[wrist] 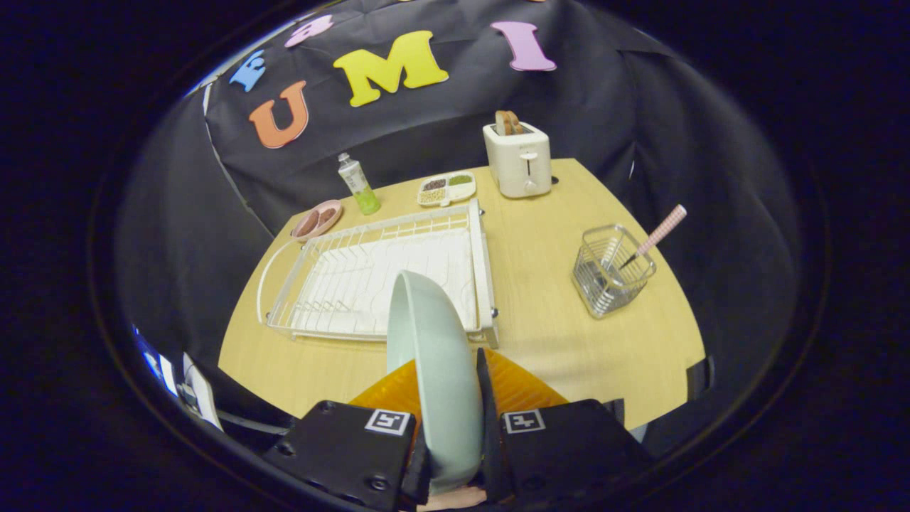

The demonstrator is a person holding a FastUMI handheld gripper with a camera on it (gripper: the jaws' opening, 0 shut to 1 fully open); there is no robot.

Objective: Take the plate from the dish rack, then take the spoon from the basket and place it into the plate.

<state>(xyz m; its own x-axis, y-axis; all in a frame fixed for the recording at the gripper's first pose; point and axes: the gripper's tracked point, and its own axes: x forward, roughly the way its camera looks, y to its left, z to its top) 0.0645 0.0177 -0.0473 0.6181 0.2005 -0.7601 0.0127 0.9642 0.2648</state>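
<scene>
Up close, a pale green plate (434, 355) stands on edge, clamped between the two fingers of the gripper (448, 398), which press on it from both sides. The plate is lifted above the near edge of the wooden tabletop (540, 299), its upper rim overlapping the near right corner of the white dish rack (377, 274). That rack takes up the left half of the tabletop. Toward the right edge sits a wire basket (613, 270) with a spoon (657, 235) leaning out of it, its checked handle pointing up and to the right. Along the far edge stand a small pink dish (318, 218), a green bottle (357, 183), a divided snack tray (446, 189) and a white toaster (518, 159) holding bread.
</scene>
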